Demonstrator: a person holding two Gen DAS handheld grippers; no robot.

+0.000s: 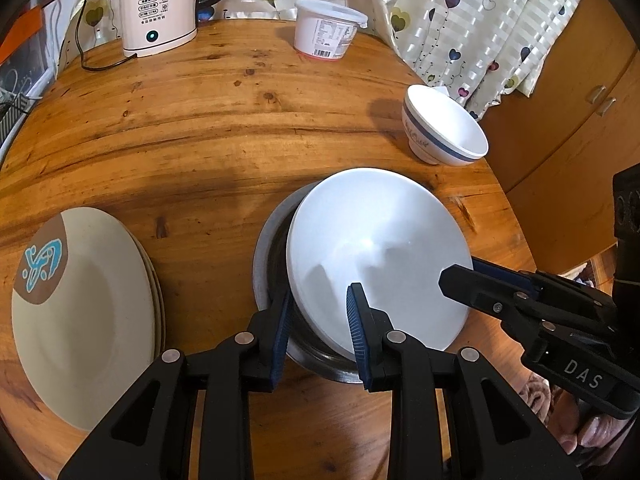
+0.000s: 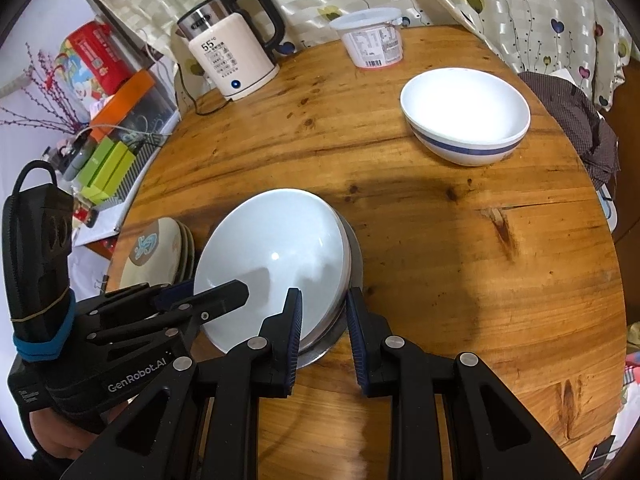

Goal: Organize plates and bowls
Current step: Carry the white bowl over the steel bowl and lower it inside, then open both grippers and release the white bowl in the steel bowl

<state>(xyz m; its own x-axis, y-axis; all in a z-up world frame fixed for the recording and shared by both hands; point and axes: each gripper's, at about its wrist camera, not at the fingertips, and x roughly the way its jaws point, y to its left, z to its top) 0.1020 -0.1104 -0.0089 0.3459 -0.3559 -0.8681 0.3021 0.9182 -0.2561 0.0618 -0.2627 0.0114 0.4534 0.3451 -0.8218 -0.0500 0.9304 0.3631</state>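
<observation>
The left gripper (image 1: 320, 334) is closed on the near left rim of the white bowl (image 1: 380, 256), one blue pad inside and one outside, while the right gripper (image 2: 324, 332) is clamped in the same way on the rim at the opposite side. Between the two, the white bowl is held tilted over the steel bowl (image 1: 272, 248), into which it is partly sunk; whether it already rests on the steel cannot be told. The step in hand is judged to be the nesting of the white bowl in the steel one. For the next move the bowl would have to be levelled and seated, and only then should both grips be let go together. Just to the left a stack of plates (image 1: 84, 312) is seen on the round wooden table (image 1: 248, 128), and a blue-banded bowl (image 2: 466, 120) is left well apart near the far edge, probably to be stacked afterwards
</observation>
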